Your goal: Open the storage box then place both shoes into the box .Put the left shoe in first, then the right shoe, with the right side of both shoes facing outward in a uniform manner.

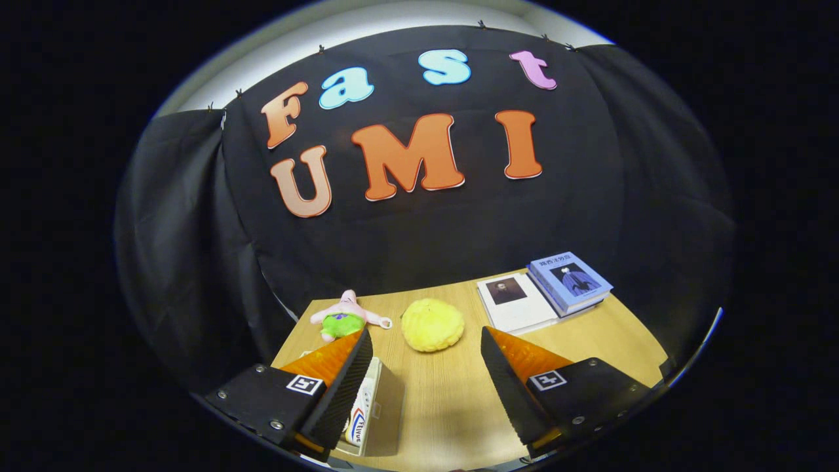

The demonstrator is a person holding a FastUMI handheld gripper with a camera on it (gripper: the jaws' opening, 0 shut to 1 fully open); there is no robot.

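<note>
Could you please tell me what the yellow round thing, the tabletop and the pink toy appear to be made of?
The yellow round cushion-like thing, beyond the open gripper, looks like fuzzy plush, with a matte, nubby surface. The tan tabletop looks like wood or wood laminate, with faint grain lines. The pink star-shaped toy seems to be soft stuffed fabric.

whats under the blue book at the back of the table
The blue book lies partly on a white book, overlapping that book's edge on the wooden table. The covered part is hidden. The hand-held gripper hangs open, holding nothing.
</note>
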